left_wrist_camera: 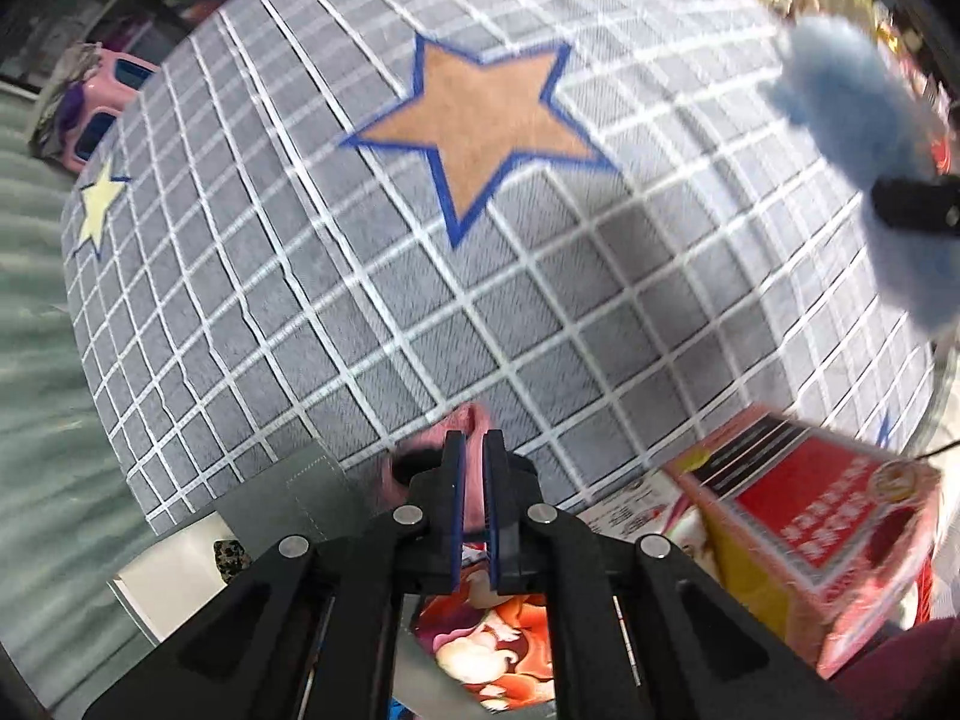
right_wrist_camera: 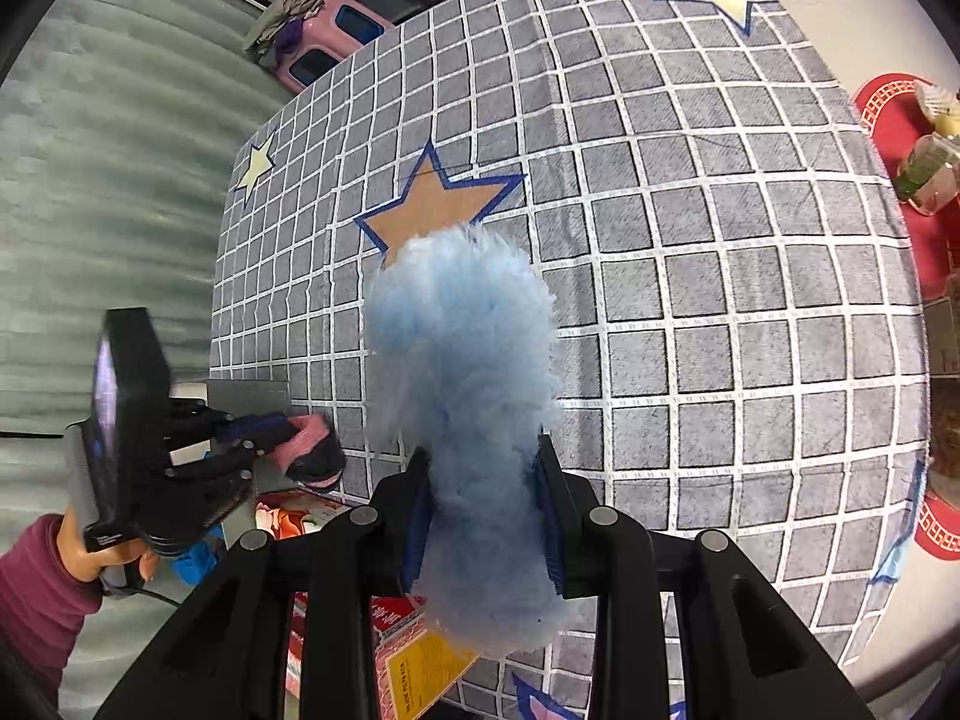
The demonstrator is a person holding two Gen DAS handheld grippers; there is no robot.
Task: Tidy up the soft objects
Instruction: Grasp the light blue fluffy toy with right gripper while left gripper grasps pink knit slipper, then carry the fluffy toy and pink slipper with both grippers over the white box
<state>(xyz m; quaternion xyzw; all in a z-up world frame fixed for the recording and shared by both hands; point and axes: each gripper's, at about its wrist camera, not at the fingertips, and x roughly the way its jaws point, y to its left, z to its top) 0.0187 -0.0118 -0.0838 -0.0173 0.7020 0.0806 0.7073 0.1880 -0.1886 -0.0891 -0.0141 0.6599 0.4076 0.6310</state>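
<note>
My left gripper [left_wrist_camera: 475,450] is shut on a pink and black soft item [left_wrist_camera: 465,429] held above the near edge of the grey checked rug [left_wrist_camera: 360,276]. It also shows at the left of the right wrist view [right_wrist_camera: 282,432], with the pink item [right_wrist_camera: 312,444] sticking out of it. My right gripper [right_wrist_camera: 483,480] is shut on a fluffy light-blue plush [right_wrist_camera: 468,360] held above the rug [right_wrist_camera: 720,300]. The blue plush [left_wrist_camera: 864,138] also shows at the right edge of the left wrist view.
An orange star with a blue outline [left_wrist_camera: 480,120] lies mid-rug. A red and yellow box [left_wrist_camera: 828,534] and a picture book [left_wrist_camera: 498,648] lie below the left gripper. A pink toy car [right_wrist_camera: 327,39] stands beyond the rug. Jars on a red mat [right_wrist_camera: 927,174] stand at right.
</note>
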